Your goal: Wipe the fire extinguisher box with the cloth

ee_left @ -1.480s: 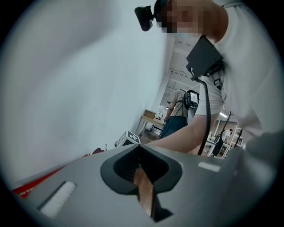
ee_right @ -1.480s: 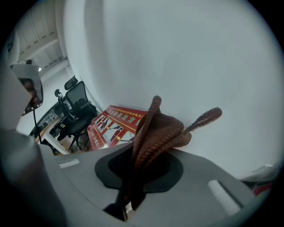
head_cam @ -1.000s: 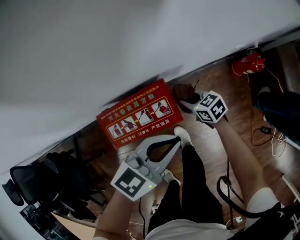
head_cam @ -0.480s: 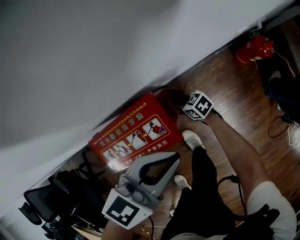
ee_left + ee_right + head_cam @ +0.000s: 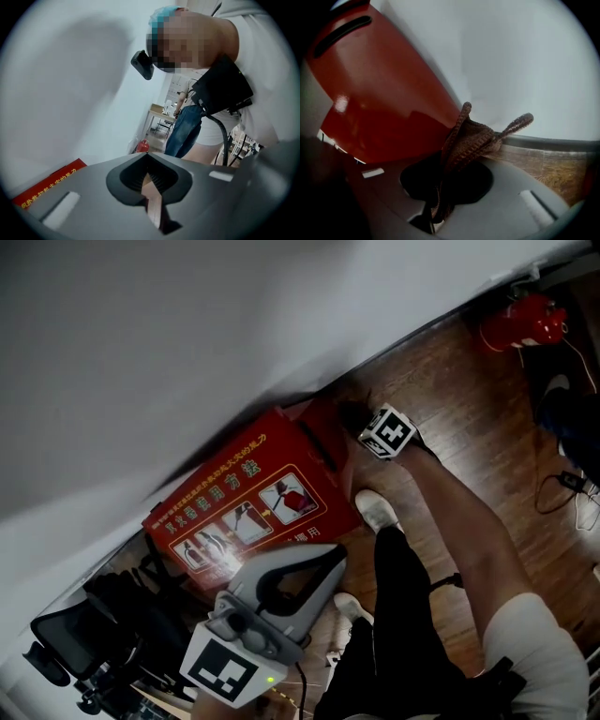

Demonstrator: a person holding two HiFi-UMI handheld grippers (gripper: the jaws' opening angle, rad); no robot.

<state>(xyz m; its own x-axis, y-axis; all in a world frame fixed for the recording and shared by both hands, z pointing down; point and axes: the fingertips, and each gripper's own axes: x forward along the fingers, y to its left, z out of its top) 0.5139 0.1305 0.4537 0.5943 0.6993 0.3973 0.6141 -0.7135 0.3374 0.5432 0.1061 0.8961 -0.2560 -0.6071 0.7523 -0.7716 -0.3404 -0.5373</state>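
Observation:
The red fire extinguisher box [image 5: 244,498] stands on the wooden floor against the white wall, with picture instructions on its face. My right gripper [image 5: 361,418] is at the box's right end, shut on a brown cloth [image 5: 471,138] that bunches up out of the jaws. In the right gripper view the cloth lies close against the box's glossy red side [image 5: 384,93]; whether it touches I cannot tell. My left gripper [image 5: 334,559] hovers in front of the box's lower edge, shut, with nothing in it. In the left gripper view [image 5: 152,187] a corner of the box [image 5: 47,185] shows at the lower left.
A red fire extinguisher [image 5: 525,322] stands by the wall at the far right. A black office chair [image 5: 75,652] sits to the left of the box. The person's white shoes [image 5: 375,512] are near the box. Cables [image 5: 562,484] lie on the floor at right. Another person in jeans [image 5: 185,126] stands farther off.
The right gripper with the cloth has moved up and left, to the box's right end. The left gripper has dropped lower in the view. The head camera has swung, so the box sits lower left.

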